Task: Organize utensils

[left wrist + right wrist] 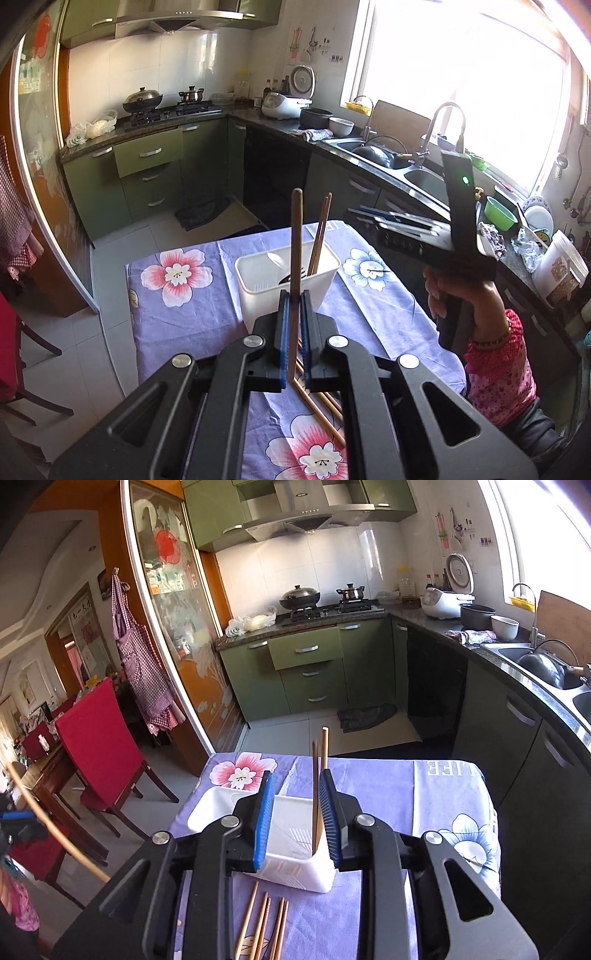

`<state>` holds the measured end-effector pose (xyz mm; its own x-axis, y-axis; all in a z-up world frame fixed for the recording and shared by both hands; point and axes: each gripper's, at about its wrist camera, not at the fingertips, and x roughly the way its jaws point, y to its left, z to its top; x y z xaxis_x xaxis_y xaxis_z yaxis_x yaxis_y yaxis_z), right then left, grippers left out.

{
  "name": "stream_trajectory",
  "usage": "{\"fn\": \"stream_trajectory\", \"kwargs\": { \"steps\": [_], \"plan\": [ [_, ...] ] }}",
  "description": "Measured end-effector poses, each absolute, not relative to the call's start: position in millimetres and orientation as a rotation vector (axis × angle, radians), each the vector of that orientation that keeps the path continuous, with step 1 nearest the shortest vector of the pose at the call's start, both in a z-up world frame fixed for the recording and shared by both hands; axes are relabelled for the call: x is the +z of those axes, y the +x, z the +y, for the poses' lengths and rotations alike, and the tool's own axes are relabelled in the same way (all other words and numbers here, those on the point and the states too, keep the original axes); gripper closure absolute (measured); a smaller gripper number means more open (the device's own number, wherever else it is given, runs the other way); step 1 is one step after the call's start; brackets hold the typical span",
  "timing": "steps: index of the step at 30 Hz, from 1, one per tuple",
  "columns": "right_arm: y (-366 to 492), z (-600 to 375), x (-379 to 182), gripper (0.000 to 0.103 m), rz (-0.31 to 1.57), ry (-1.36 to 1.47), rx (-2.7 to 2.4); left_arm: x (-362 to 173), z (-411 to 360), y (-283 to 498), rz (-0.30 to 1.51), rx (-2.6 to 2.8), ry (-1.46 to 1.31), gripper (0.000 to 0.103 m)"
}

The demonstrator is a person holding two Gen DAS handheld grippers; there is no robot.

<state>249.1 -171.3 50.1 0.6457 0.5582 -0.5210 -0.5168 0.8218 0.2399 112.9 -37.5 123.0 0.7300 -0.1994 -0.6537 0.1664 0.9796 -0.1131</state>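
Clamping one upright chopstick, left gripper just before the white holder on the floral tablecloth, right gripper spread apart over it, two chopsticks standing inside, loose chopsticks lying nearby

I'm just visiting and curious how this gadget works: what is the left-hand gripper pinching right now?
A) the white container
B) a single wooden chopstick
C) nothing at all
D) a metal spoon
B: in the left wrist view the left gripper is closed on one wooden chopstick, held upright in front of the white container, which already holds two chopsticks.
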Motion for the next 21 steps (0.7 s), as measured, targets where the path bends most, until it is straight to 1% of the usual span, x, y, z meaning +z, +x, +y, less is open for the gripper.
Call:
{"fn": "stream_trajectory", "kwargs": {
  "steps": [1, 2, 6, 10, 15, 18, 21],
  "plan": [
    [240.1, -181.6, 47.6, 0.071, 0.61, 0.086, 0.621, 129.7, -38.9, 114.8, 0.712, -0.2, -0.043, 0.097],
    [231.1, -189.9, 43.7, 0.07, 0.606, 0.099, 0.629, 137.7, -40.1, 116.9, 0.696, -0.198, -0.04, 0.098],
    [196.4, -220.7, 17.2, 0.07, 0.621, 0.14, 0.65, 165.5, -43.1, 130.1, 0.636, -0.183, -0.03, 0.097],
    [164.0, -243.3, -12.8, 0.07, 0.636, 0.17, 0.658, 180.9, -49.8, 152.0, 0.6, -0.163, -0.002, 0.097],
    [141.6, -259.5, -43.7, 0.069, 0.681, 0.227, 0.684, 177.2, -52.6, 186.9, 0.593, -0.122, 0.006, 0.097],
    [134.6, -262.3, -56.6, 0.068, 0.71, 0.235, 0.685, 164.6, -51.9, 203.8, 0.61, -0.108, 0.008, 0.097],
    [134.8, -258.5, -62.0, 0.068, 0.734, 0.234, 0.685, 143.4, -51.5, 219.2, 0.665, -0.102, 0.006, 0.097]
  ]
}}
